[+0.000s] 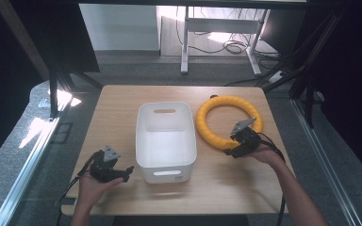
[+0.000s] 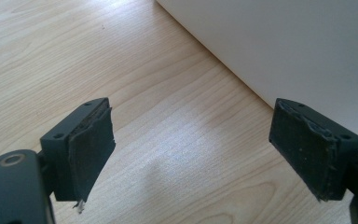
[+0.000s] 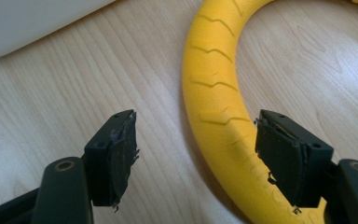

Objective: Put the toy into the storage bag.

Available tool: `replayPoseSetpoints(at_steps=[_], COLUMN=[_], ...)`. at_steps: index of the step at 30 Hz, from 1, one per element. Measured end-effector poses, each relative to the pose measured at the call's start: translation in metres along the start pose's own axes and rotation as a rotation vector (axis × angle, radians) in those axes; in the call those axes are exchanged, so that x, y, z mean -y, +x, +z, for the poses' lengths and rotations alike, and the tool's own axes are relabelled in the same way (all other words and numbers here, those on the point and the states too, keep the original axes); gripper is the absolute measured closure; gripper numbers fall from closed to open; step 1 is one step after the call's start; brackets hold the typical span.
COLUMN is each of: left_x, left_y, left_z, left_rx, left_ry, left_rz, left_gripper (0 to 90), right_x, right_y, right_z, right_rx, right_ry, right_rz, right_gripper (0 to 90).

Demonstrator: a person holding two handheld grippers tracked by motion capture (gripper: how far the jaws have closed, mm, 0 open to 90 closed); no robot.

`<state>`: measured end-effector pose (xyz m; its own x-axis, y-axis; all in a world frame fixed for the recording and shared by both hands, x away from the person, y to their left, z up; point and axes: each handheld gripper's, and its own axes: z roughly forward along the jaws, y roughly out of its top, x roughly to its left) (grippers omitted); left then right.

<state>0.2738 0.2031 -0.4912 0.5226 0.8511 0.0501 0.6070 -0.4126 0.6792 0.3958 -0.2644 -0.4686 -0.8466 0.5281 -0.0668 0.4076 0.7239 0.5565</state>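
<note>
On the right half of the tabletop lies a yellow ring, flat, just beside a white bin that stands in the middle. The right gripper sits at the ring's near edge with its jaws wide, the ring's band passing between them; the pads do not press on it. Near the bin's front left corner, the left gripper rests in the person's hand with its jaws wide apart over bare wood, nothing between them.
</note>
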Motion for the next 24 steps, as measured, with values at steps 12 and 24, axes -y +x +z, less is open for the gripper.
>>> replayPoseSetpoints(at_steps=[12, 24], left_x=[0.0, 0.0], left_y=[-0.001, -0.002], left_z=[0.001, 0.003], left_rx=[-0.003, -0.005], left_ry=[0.008, 0.014], left_rz=[0.004, 0.008], left_gripper=[14.0, 14.0], right_x=[-0.007, -0.015], right_y=[-0.012, -0.02], right_z=[0.012, 0.021], right_rx=[-0.003, -0.005], right_ry=[0.042, 0.115], right_rz=[-0.017, -0.069], right_gripper=[30.4, 31.0])
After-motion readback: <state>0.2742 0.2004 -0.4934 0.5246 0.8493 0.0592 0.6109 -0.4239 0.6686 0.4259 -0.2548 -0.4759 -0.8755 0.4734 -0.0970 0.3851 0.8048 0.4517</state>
